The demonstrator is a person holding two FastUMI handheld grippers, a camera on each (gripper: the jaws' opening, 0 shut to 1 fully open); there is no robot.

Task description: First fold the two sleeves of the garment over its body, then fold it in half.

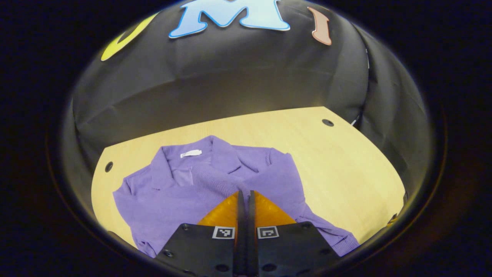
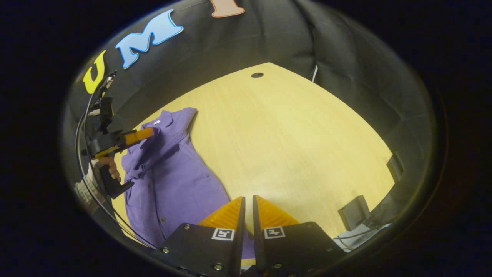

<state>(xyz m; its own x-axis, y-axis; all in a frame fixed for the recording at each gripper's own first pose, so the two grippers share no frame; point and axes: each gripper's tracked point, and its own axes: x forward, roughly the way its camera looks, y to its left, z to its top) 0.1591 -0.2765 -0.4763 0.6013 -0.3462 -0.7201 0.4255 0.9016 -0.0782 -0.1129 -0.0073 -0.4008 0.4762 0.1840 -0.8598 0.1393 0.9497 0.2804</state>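
Observation:
A purple collared shirt (image 1: 192, 184) lies spread on the wooden table (image 1: 346, 169), collar and white neck tag (image 1: 191, 153) at the far side. One sleeve (image 1: 330, 234) runs out toward the lower right in the left gripper view. My left gripper (image 1: 245, 193) is over the shirt's body, its orange fingers pressed together with nothing between them. The right gripper view shows the shirt (image 2: 169, 173) at the left and the left gripper (image 2: 144, 134) above its upper part, held by a hand (image 2: 109, 165). My right gripper (image 2: 248, 197) hovers by the shirt's near edge, shut, with only a thin slit between its fingers.
Black cloth walls close in the table on the far and right sides. Round holes (image 1: 328, 122) (image 1: 108, 166) sit in the table's far corners. Small black boxes (image 2: 354, 211) and cables lie off the table's right edge. Bare wood (image 2: 292, 134) stretches to the right of the shirt.

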